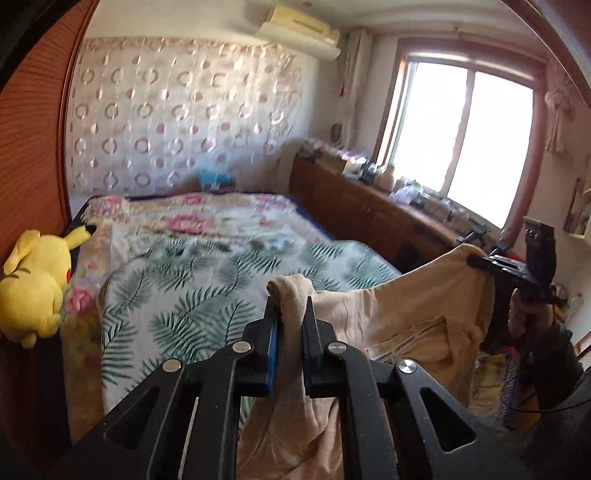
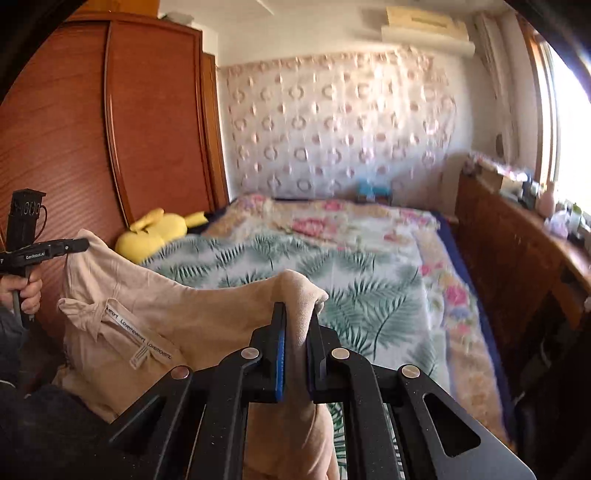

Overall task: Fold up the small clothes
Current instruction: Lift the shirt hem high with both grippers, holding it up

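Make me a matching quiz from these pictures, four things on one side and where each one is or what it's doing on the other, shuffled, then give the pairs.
1. beige garment
2. yellow plush toy
3. air conditioner
4. leaf-print cover

A. high on the wall
B. spread over the bed
C. pinched at two spots by the left gripper and right gripper
D. lying beside the wooden wardrobe

Pairs: 1-C, 2-D, 3-A, 4-B

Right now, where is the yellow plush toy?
In both views the yellow plush toy lies at the bed's left edge, beside the wooden wardrobe.
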{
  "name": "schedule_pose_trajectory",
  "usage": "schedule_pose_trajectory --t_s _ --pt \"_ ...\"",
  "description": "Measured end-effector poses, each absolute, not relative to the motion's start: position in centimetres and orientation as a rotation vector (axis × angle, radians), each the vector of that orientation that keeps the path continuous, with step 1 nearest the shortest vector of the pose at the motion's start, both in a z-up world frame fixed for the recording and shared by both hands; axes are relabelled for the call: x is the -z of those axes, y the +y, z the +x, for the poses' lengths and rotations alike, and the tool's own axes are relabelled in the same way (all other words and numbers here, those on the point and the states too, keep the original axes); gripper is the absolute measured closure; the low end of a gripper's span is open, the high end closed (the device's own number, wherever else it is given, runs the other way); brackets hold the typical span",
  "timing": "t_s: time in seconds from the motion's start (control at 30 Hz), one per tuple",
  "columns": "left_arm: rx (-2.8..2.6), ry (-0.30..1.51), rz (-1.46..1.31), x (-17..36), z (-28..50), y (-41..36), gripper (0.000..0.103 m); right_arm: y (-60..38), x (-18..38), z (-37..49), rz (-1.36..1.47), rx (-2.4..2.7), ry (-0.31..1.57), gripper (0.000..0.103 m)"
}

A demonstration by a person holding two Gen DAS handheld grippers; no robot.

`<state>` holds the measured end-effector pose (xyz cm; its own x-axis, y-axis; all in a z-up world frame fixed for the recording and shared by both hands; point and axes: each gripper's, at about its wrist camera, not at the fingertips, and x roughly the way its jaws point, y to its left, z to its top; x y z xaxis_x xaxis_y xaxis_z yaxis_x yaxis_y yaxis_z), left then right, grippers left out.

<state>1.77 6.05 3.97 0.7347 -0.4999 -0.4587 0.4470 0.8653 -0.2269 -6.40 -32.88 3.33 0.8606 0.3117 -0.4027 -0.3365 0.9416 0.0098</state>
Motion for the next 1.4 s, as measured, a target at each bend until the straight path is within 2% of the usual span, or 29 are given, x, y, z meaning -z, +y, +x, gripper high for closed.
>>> schedule_pose_trajectory --t_s 0.77,1.0,1.27,1.4 --pt "0.505 0.042 -0.001 -27.0 -5.7 8.2 0.092 -33.5 -24.9 -19.7 -0.288 -0.330 -0.002 0.095" --pt "0.450 -0.056 0.037 -31.8 -7.2 9.5 0.092 -32.4 -28.0 -22.4 -0.336 -0.290 -0.099 0.095" --pt "0.400 -0.091 0.039 -34.3 -7.1 10.4 0.092 -29.2 -25.9 -22.0 -0.413 -0.223 -0.128 0.095" --pt "0.387 -0.074 0.033 -33.4 -6.7 10.8 0.092 -29.4 -23.9 -21.4 -0.405 -0.224 -0.121 0.095"
